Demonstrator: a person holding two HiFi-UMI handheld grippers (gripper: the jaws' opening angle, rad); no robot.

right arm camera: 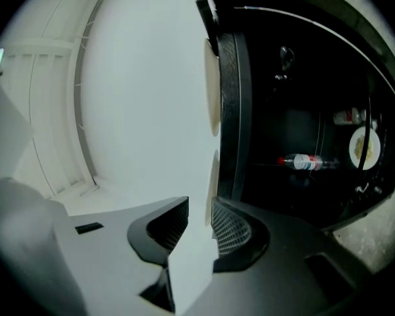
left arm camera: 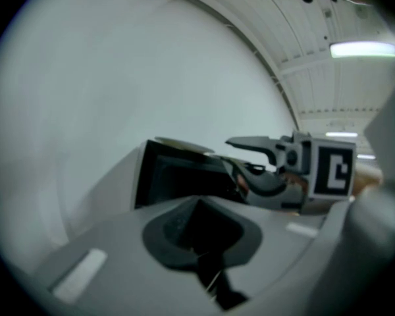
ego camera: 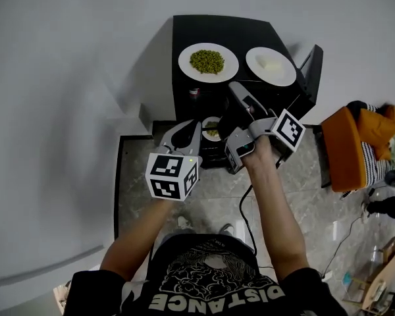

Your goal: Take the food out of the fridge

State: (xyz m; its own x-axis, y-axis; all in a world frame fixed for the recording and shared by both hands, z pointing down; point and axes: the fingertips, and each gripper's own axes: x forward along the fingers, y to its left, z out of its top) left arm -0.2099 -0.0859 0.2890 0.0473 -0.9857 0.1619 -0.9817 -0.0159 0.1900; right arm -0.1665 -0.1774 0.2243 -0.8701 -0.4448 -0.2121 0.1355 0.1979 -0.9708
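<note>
Black, the fridge (ego camera: 184, 38) bore two plates on top, the pea plate (ego camera: 208, 62) left, the white-food plate (ego camera: 270, 66) right; a third plate (ego camera: 212, 128) sat inside. The right claw (ego camera: 240, 96), jaws apart and empty, hung at the top's near edge; the left claw (ego camera: 184, 131) was together, empty. A careless reach might jolt a top plate off.

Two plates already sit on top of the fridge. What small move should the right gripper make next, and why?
Probably lower the right gripper toward the shelf of the open fridge. Its jaws stand apart with nothing between them, the peas plate and white-food plate are on top, and one plate of food sits inside.
</note>
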